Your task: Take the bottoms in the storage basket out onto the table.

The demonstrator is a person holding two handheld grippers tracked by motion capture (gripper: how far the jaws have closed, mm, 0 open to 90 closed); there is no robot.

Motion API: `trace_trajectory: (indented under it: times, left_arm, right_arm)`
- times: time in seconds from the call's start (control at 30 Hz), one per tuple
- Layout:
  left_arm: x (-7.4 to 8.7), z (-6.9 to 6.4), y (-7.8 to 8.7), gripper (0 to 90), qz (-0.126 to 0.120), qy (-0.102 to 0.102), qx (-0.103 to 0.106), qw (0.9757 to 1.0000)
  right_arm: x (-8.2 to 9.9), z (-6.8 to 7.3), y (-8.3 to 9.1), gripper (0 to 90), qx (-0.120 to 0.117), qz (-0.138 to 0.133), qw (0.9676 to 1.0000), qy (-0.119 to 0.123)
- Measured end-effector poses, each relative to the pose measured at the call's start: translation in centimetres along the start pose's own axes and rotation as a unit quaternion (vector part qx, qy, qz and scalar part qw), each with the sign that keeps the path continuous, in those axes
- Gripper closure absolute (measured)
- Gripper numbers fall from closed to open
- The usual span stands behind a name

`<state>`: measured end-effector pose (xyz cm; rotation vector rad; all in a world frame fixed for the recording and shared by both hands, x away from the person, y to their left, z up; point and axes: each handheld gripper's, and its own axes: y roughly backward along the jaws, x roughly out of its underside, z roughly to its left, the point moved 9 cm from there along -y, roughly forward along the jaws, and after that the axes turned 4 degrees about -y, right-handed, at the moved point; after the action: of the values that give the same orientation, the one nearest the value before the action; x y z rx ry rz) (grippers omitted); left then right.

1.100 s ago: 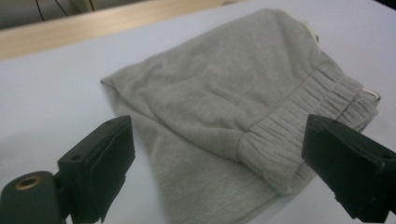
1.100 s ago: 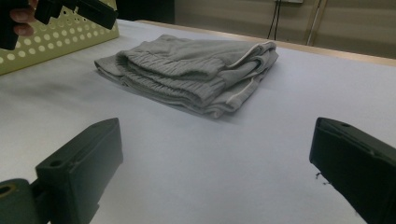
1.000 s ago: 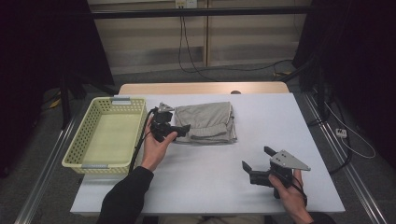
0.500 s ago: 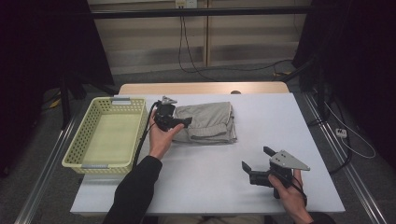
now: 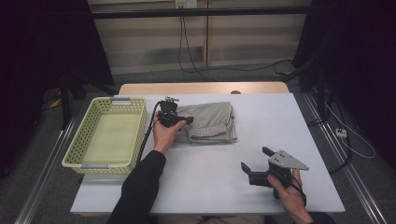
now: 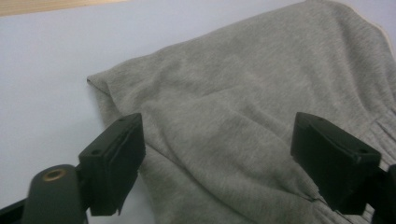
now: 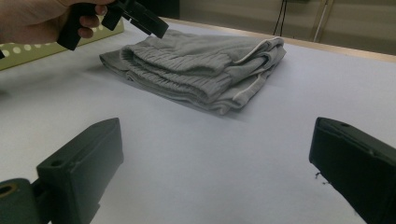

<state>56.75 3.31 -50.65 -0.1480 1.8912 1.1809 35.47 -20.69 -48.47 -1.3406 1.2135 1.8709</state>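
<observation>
A folded grey garment (image 5: 210, 122) lies on the white table (image 5: 210, 186), just behind its middle. My left gripper (image 5: 187, 120) hovers over the garment's left edge, pointing right. In the left gripper view its jaws straddle the grey cloth (image 6: 243, 107) with a wide gap; they have just been closing a little, and the pads are not pressing on the fabric. My right gripper (image 5: 254, 158) rests open near the table's front right, aimed at the garment (image 7: 201, 70), with nothing between its jaws. The right gripper view also shows the left gripper (image 7: 135, 16) above the cloth.
A yellow perforated basket (image 5: 74, 144) stands at the table's left side, beside the left hand. A black cable (image 5: 145, 135) trails from the left gripper along the basket's right wall. Dark curtains and floor cables surround the table.
The left hand has moved right and slightly down, from beside the garment to over its left edge. The right gripper has stayed put.
</observation>
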Motion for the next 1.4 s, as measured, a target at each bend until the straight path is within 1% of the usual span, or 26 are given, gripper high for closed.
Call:
trace_trajectory:
  times: [0.1, 0.17, 0.23, 0.27, 0.4, 0.43, 0.47, 0.5, 0.57, 0.6, 0.63, 0.7, 0.73, 0.77, 0.87, 0.9, 0.93, 0.97, 1.0, 1.07, 1.1, 1.17, 1.23, 1.3, 1.33, 1.4]
  left_arm:
    - [0.2, 0.3, -0.3, 21.1, 0.008, -0.002, -0.008, 0.9999]
    - [0.5, 0.7, -0.6, 22.2, 0.011, 0.010, -0.006, 0.9999]
    - [0.6, 0.8, -0.6, 22.7, 0.015, 0.014, -0.003, 0.9998]
    - [0.8, 1.2, -0.6, 24.2, 0.018, 0.020, -0.010, 0.9996]
    - [1.0, 1.5, -0.6, 25.4, 0.024, 0.020, -0.012, 0.9994]
    - [1.3, 1.7, -0.7, 25.8, 0.033, 0.031, -0.010, 0.9989]
    - [1.3, 1.7, -0.7, 27.2, 0.033, 0.031, -0.010, 0.9989]
    - [1.5, 1.7, -0.9, 28.9, 0.035, 0.042, 0.000, 0.9985]
    - [1.5, 1.7, -0.9, 28.9, 0.036, 0.046, 0.001, 0.9983]
    - [1.4, 1.8, -0.9, 29.8, 0.035, 0.056, 0.000, 0.9978]
    - [1.4, 1.8, -0.9, 30.8, 0.035, 0.056, 0.000, 0.9978]
    - [1.4, 1.8, -0.8, 34.0, 0.034, 0.072, 0.005, 0.9968]
    - [1.4, 1.6, -0.9, 34.0, 0.036, 0.071, 0.005, 0.9968]
    - [1.4, 1.3, -1.0, 35.1, 0.039, 0.060, 0.002, 0.9974]
    - [1.4, 1.0, -1.0, 42.1, 0.039, 0.057, 0.002, 0.9976]
    - [1.5, 0.8, -1.0, 42.1, 0.041, 0.054, 0.004, 0.9977]
    - [1.5, 0.7, -1.0, 49.0, 0.043, 0.046, -0.002, 0.9980]
    - [1.6, 0.7, -1.0, 50.1, 0.044, 0.044, -0.005, 0.9980]
    - [1.6, 0.4, -1.1, 53.9, 0.048, 0.037, -0.005, 0.9982]
    - [1.6, 0.3, -1.1, 55.7, 0.048, 0.039, -0.003, 0.9981]
    - [1.6, 0.3, -1.1, 60.8, 0.048, 0.042, 0.001, 0.9980]
    - [1.6, 0.2, -1.2, 64.3, 0.046, 0.045, 0.005, 0.9979]
    - [1.6, 0.1, -1.2, 64.6, 0.047, 0.043, 0.003, 0.9979]
    - [1.7, -0.2, -1.2, 72.9, 0.050, 0.042, 0.015, 0.9977]
    - [1.7, -0.2, -1.2, 72.9, 0.049, 0.044, 0.018, 0.9977]
    - [1.8, -0.4, -1.2, 78.2, 0.049, 0.043, 0.025, 0.9975]
  right_arm:
    - [0.0, 0.1, 0.0, 2.8, -0.002, 0.000, 1.0000, 0.001]
    - [0.0, 0.1, 0.0, 2.8, -0.003, 0.001, 1.0000, 0.002]
    - [0.1, 0.1, 0.0, 2.8, -0.003, 0.003, 1.0000, 0.004]
    - [0.1, 0.1, 0.0, 2.8, -0.003, 0.003, 1.0000, 0.003]
    - [0.1, 0.1, 0.0, 2.8, -0.003, 0.005, 1.0000, 0.004]
    - [0.2, 0.2, 0.0, 2.8, -0.003, 0.005, 1.0000, 0.004]
    - [0.2, 0.2, -0.1, 2.8, -0.003, 0.005, 1.0000, 0.005]
    - [0.2, 0.2, -0.1, 2.8, -0.003, 0.005, 1.0000, 0.005]
    - [0.2, 0.2, -0.1, 2.8, -0.004, 0.005, 1.0000, 0.006]
    - [0.2, 0.2, -0.1, 2.8, -0.005, 0.005, 1.0000, 0.006]
    - [0.2, 0.2, -0.1, 2.7, -0.005, 0.006, 1.0000, 0.006]
    - [0.2, 0.2, -0.1, 2.7, -0.005, 0.006, 1.0000, 0.005]
    - [0.2, 0.2, -0.1, 2.7, -0.005, 0.006, 1.0000, 0.005]
    - [0.2, 0.2, -0.1, 2.7, -0.005, 0.007, 1.0000, 0.005]
    - [0.2, 0.2, -0.2, 2.7, -0.004, 0.007, 1.0000, 0.005]
    - [0.2, 0.2, -0.2, 2.7, -0.004, 0.007, 1.0000, 0.005]
    - [0.2, 0.2, -0.2, 2.7, -0.005, 0.007, 0.9999, 0.006]
    - [0.2, 0.2, -0.1, 2.8, -0.005, 0.007, 0.9999, 0.007]
    - [0.2, 0.2, -0.1, 2.7, -0.005, 0.007, 0.9999, 0.007]
    - [0.2, 0.2, -0.1, 2.7, -0.005, 0.007, 0.9999, 0.006]
    - [0.2, 0.2, -0.1, 2.7, -0.005, 0.008, 0.9999, 0.005]
    - [0.2, 0.2, -0.1, 2.7, -0.006, 0.007, 0.9999, 0.006]
    - [0.2, 0.2, -0.2, 2.7, -0.006, 0.007, 0.9999, 0.006]
    - [0.2, 0.3, -0.2, 2.8, -0.008, 0.008, 0.9999, 0.006]
    - [0.2, 0.3, -0.2, 2.8, -0.008, 0.008, 0.9999, 0.006]
    - [0.2, 0.3, -0.2, 2.7, -0.008, 0.008, 0.9999, 0.006]
